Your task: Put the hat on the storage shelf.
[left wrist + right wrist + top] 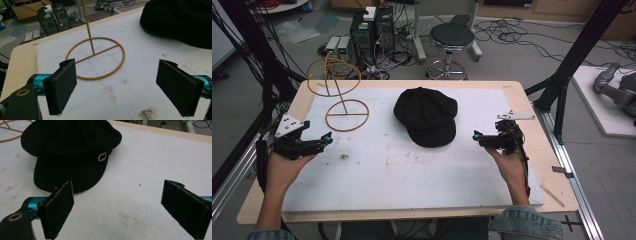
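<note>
In the middle of the high view, slightly above centre, a black cap (427, 116) is lying on the white mat (387, 170) that is covering the wooden table (522, 95). The cap is soft and puffy in the crown, with a short rounded brim pointing toward the lower edge of the frame. In the right gripper view it is filling the upper left of the frame, and a small metal emblem (102, 157) of two interlocked letters is sitting on the band just above the brim. The fabric is looking matte and uniformly dark, with faint seams running over the crown.

At the right of the high view, the right gripper (475, 135) is hovering just beside the cap's brim, not touching it; its jaws are standing wide apart with nothing between them but bare mat. At the left of the same view, the left gripper (328, 138) is hovering over the mat, well apart from the cap, its jaws likewise spread wide and holding nothing.

In the upper left of the high view, a golden wire stand (346, 115) is standing upright on the mat, its ring base lying flat and a thin stem rising to a second ring. In the left gripper view the cap is showing as a dark mass in the upper right corner.
</note>
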### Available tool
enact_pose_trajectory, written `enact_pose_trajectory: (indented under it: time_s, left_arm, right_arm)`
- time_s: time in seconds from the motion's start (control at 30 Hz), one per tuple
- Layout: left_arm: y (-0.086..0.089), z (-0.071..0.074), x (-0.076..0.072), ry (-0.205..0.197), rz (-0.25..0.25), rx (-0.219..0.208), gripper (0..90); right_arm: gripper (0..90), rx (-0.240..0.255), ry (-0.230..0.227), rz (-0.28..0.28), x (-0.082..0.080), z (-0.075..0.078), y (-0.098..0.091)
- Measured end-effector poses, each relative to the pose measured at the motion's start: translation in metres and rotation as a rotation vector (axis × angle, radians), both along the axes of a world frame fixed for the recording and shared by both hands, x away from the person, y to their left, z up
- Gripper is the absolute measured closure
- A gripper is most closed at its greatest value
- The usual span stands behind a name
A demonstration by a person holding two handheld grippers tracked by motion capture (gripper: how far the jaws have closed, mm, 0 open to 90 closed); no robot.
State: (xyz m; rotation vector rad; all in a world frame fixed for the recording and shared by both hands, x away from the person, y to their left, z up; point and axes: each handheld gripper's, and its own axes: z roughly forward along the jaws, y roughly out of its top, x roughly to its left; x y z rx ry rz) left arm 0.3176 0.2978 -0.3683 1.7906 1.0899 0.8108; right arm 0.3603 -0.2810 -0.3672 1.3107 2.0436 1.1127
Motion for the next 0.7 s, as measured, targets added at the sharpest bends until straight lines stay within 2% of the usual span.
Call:
enact_pose_trajectory:
  time_s: [0.7]
  left_arm:
    - [0.0005,0.0013,-0.0005,-0.003,0.001,-0.001,17.2]
  right_arm:
    - [10.8,-0.006,0.004,0.003,-0.0008,-0.0001,0.001]
